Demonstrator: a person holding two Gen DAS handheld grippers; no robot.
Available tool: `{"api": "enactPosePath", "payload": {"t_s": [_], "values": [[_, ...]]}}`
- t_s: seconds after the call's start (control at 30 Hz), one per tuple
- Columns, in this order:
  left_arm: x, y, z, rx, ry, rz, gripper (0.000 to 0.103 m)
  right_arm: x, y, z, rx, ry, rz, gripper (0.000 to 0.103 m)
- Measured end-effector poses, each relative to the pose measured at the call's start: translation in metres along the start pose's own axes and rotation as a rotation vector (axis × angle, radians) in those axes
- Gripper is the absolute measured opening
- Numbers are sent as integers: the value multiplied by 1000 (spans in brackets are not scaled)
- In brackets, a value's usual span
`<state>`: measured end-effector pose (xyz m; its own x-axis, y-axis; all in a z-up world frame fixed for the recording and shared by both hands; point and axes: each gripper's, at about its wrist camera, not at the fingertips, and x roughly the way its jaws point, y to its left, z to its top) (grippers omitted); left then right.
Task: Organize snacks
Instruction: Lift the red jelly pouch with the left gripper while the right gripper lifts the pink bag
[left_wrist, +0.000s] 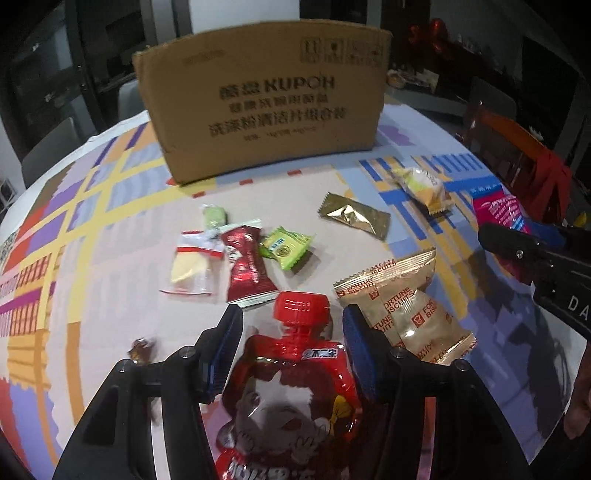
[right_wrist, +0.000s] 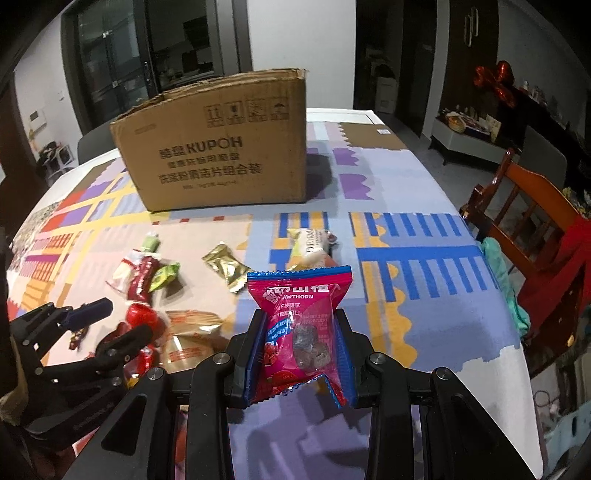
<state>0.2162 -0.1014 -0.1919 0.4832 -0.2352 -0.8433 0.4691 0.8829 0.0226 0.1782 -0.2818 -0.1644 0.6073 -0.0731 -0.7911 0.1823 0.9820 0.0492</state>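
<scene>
Clamping a pink hawthorn packet between its jaws above the desk's near edge, the right gripper faces the cardboard box at the far edge, while the left gripper, jaws apart, straddles a red pouch among scattered snacks.
</scene>
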Motion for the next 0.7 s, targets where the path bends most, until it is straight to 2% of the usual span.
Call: {"api": "enactPosePath", "payload": {"t_s": [0.2,0.3,0.37,0.7], "values": [[17,-6,4,12,31,-3,51,9,-5,0,10,17,-3,36],[20,-5,7,6,31,-10,43,14,-8,1,16,27,-2,36],[21,-3,8,3,31,-14,32,17,-8,0,20,33,2,36],[9,0,10,-20,13,-7,32,19,-7,1,23,31,14,36]]}}
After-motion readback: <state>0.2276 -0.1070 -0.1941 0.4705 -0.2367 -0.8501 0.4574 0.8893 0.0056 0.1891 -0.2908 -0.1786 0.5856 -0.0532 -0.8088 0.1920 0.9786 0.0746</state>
